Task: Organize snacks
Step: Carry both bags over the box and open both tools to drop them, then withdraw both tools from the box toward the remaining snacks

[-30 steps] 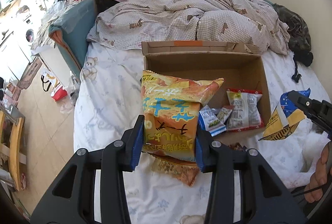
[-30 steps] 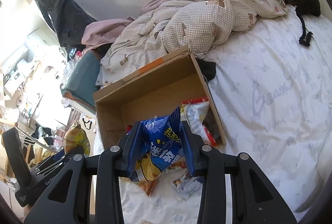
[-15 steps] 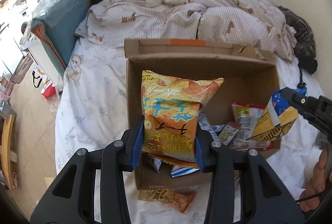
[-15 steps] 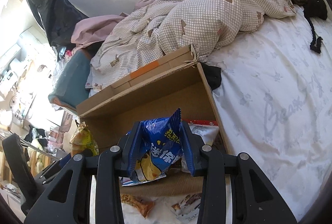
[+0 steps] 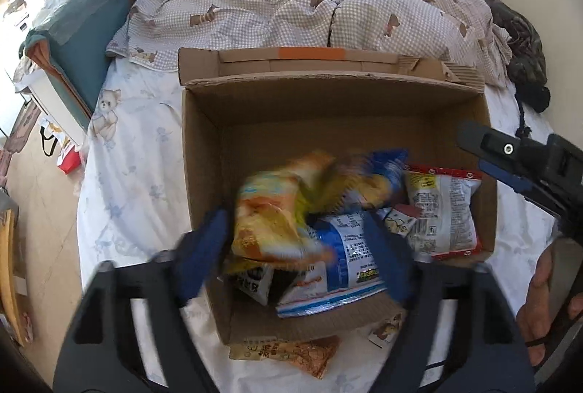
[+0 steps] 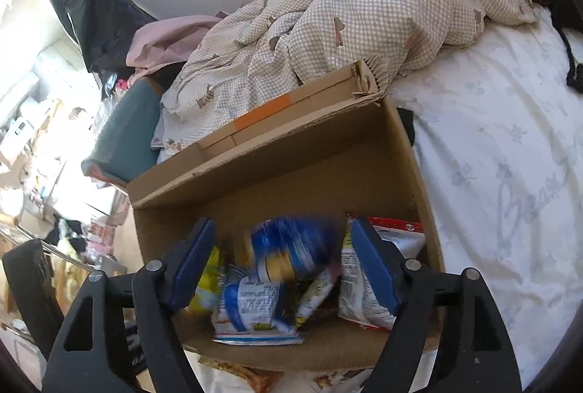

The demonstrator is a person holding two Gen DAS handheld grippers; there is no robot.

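1. Left gripper (image 5: pixel 295 254) and right gripper (image 6: pixel 280 265) hang above cardboard box (image 5: pixel 328 112), jaws opening to release.
2. Orange chip bag (image 5: pixel 273 211) drops free below left pads.
3. Blue bag (image 6: pixel 291 247) falls between right pads onto snacks.

Both tools' jaws opening; orange bag (image 5: pixel 277 214), blue bag (image 6: pixel 291 247) dropped into box (image 5: pixel 328 94)

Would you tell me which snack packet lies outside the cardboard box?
The orange packet on the sheet, against the box's near wall; the other packets are inside.
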